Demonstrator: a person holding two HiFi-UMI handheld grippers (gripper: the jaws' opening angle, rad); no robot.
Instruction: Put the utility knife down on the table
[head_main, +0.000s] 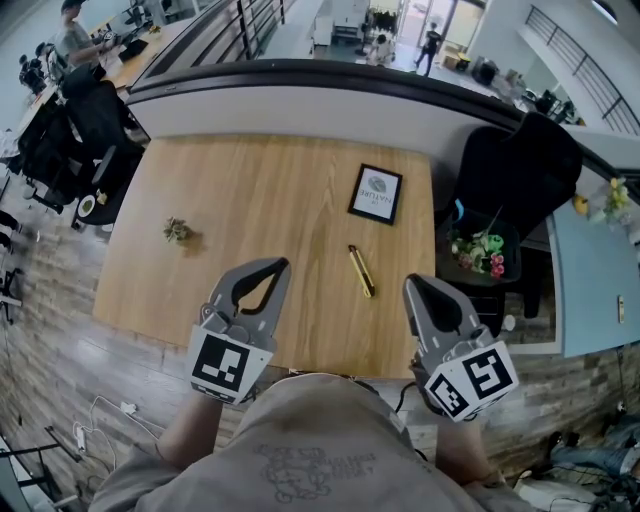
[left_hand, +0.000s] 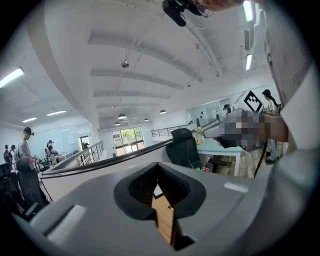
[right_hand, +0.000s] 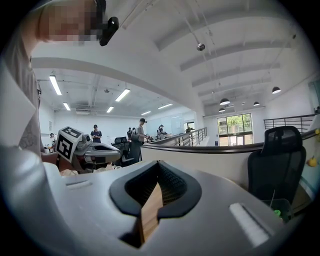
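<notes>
The utility knife (head_main: 361, 271) is lying flat on the worktop (head_main: 250, 190), just on my side of the framed picture (head_main: 376, 193). I am holding my left gripper (head_main: 280, 266) and right gripper (head_main: 412, 285) farther from that picture, fingers closed on nothing, since the knife looks already set down.

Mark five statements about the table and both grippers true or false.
1. The utility knife lies flat on the table. True.
2. The right gripper is clamped on the knife. False: its jaws are together and empty, and the knife lies apart from it.
3. The framed picture lies beyond the knife, farther from the person. True.
4. The left gripper is wide open. False: its jaws are together, with nothing between them.
5. The small greenish object sits right of the knife. False: it sits to the left.
</notes>
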